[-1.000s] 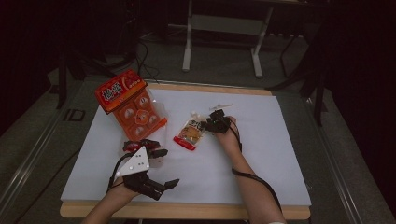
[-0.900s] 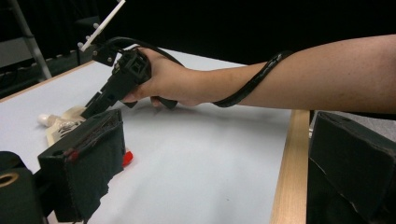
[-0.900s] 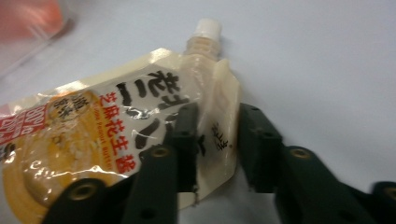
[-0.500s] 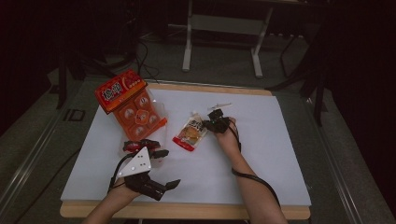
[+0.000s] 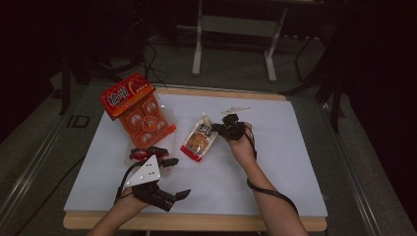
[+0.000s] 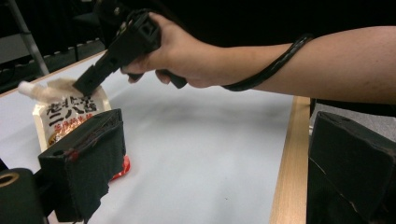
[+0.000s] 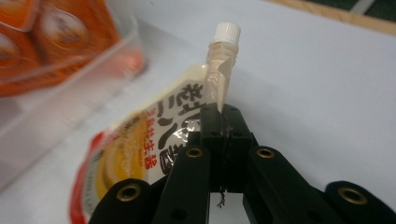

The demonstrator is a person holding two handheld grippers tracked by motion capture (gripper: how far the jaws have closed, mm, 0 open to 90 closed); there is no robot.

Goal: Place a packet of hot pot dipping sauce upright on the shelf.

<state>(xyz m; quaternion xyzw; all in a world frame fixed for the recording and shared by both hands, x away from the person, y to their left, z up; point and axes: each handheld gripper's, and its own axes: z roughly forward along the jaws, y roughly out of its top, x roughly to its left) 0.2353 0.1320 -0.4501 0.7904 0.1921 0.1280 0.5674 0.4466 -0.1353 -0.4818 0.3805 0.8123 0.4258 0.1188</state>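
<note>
The right tool (image 7: 223, 122) is clenched, its black jaws pressed together on the upper edge of the soft, glossy cream-and-red spouted food pouch (image 7: 154, 144), just below the white ribbed screw cap (image 7: 226, 32). The pouch lies flat on the white-covered desk (image 5: 275, 162), directly ahead of this tool. For a sound lift, keep the grip near the stiff spout; the film below will likely sag and swing. Beyond the pouch sits the orange carton tray with clear plastic blisters (image 5: 140, 114). The left tool (image 5: 156, 158) rests released, jaws wide apart, near the desk's front edge.
</note>
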